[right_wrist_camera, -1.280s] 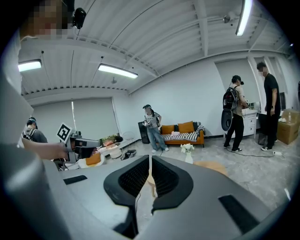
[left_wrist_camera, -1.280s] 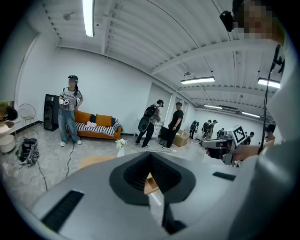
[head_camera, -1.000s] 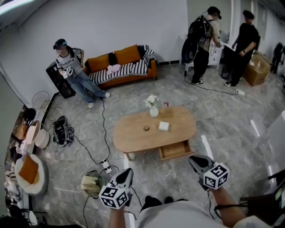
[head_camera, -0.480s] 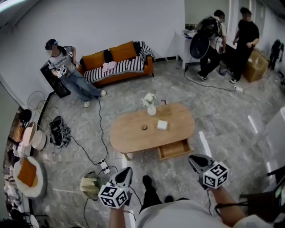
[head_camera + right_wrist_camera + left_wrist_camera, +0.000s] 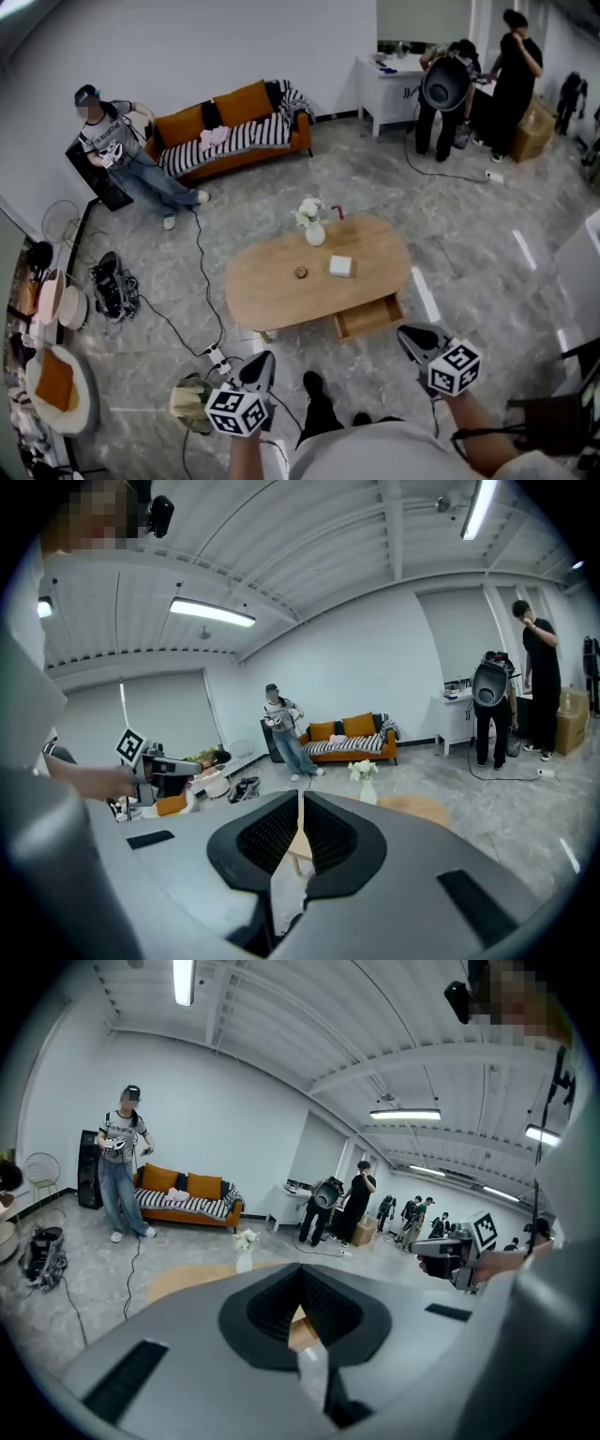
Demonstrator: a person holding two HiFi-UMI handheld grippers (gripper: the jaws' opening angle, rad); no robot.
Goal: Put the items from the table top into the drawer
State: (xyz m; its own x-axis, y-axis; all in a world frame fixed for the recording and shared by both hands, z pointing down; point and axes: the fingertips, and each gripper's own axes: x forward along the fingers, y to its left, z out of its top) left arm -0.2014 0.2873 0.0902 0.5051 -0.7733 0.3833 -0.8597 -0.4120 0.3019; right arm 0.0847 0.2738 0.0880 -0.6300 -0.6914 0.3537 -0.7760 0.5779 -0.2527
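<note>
Items, a white box [image 5: 340,266] and a small round piece [image 5: 301,272], lie on the bench [image 5: 267,295] at my 12 o'clock beyond the open drawer [image 5: 367,316]; my left claw [image 5: 264,357] and right claw [image 5: 405,335] are closed, empty and well short, so I judge the step is approach, then opening.

**Too Small, Covered, Cut Off**

The round item [image 5: 301,272] on the bench [image 5: 272,291] was too small to identify; the white square item [image 5: 340,266] beside it showed no detail; the inside of the drawer [image 5: 367,317] lay partly under the top; the left gripper [image 5: 302,1274] and right gripper [image 5: 300,799] each blocked most of the bench in their own views; the person's forearms [image 5: 478,431] ran off the head view's lower edge.
</note>
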